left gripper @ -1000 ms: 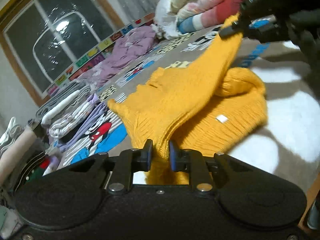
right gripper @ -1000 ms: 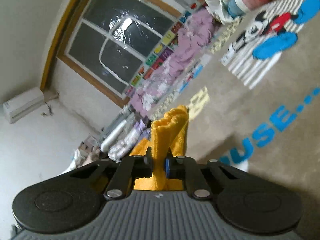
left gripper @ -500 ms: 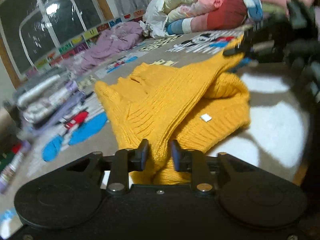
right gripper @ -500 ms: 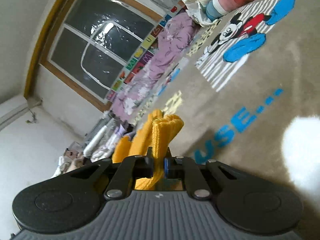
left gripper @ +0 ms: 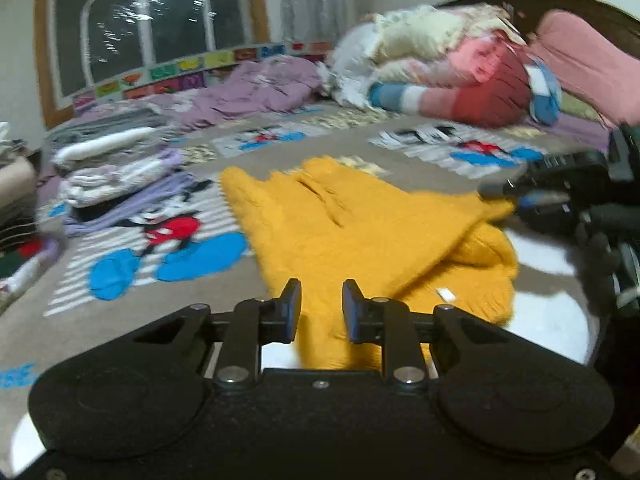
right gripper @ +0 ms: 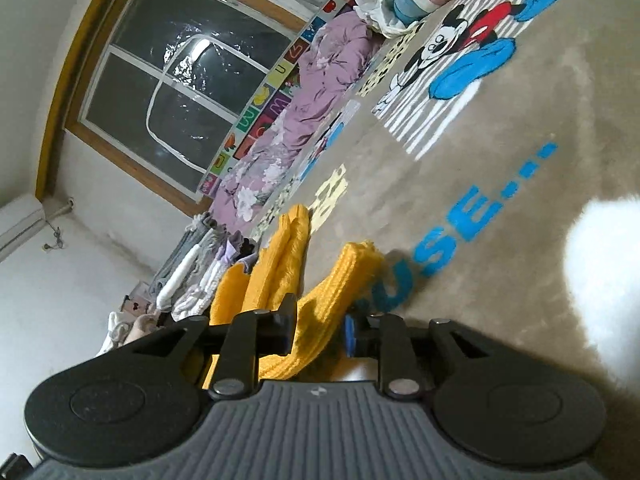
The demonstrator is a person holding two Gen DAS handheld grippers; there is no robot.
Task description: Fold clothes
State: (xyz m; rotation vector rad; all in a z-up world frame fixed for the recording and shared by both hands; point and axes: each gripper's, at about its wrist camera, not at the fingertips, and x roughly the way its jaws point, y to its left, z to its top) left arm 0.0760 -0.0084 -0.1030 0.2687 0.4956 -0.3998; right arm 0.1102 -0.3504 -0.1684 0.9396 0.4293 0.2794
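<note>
Here the left gripper (left gripper: 321,304) stands wide, jaws parted around the near edge of the yellow sweater (left gripper: 360,224), which stretches ahead and rightward on the bed (left gripper: 280,148). Its far corner sits between the right gripper (right gripper: 318,330), likewise spread. Folded stacks (left gripper: 112,168) lie beyond, left.

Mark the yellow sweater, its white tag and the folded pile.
yellow sweater (left gripper: 360,224), left wrist view, top folded layer.
white tag (left gripper: 447,294), left wrist view, its middle.
folded pile (left gripper: 116,168), left wrist view, upper garments.
</note>
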